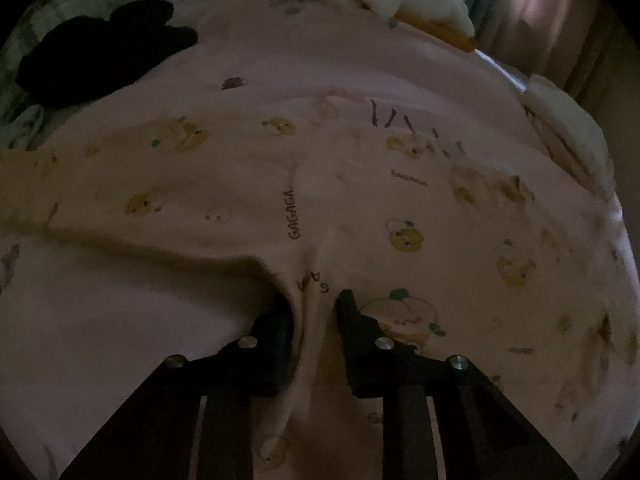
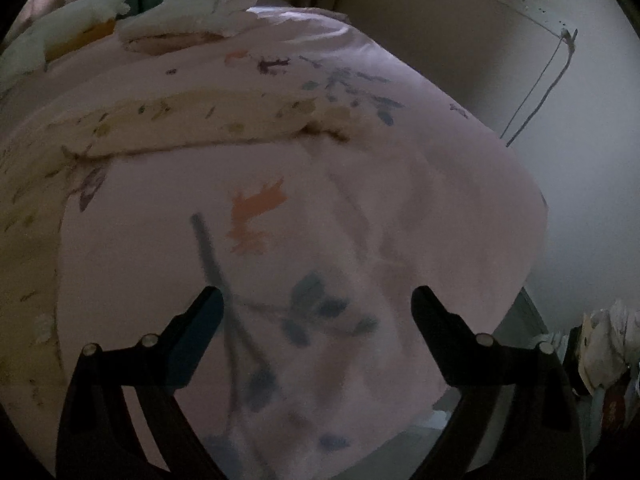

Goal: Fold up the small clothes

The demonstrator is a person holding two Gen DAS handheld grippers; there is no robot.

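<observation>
While our left claw (image 1: 314, 300) pinches a fold of the printed garment (image 1: 248, 184) at six o'clock, our right claw (image 2: 318, 300) hangs spread above the bedsheet (image 2: 360, 208).

My left claw (image 1: 314, 300) points steeply down. Its two black fingers (image 1: 276, 320) stand close together, and a fold of the cream garment (image 1: 312, 320) with small bear prints is pinched between them, so the pads press on the cloth from both sides. My right claw (image 2: 316, 308) also points down at a slant, above the bed (image 2: 360, 200) and near its right edge. Its fingers (image 2: 200, 320) are spread wide apart and nothing is between them; they hold nothing.
</observation>
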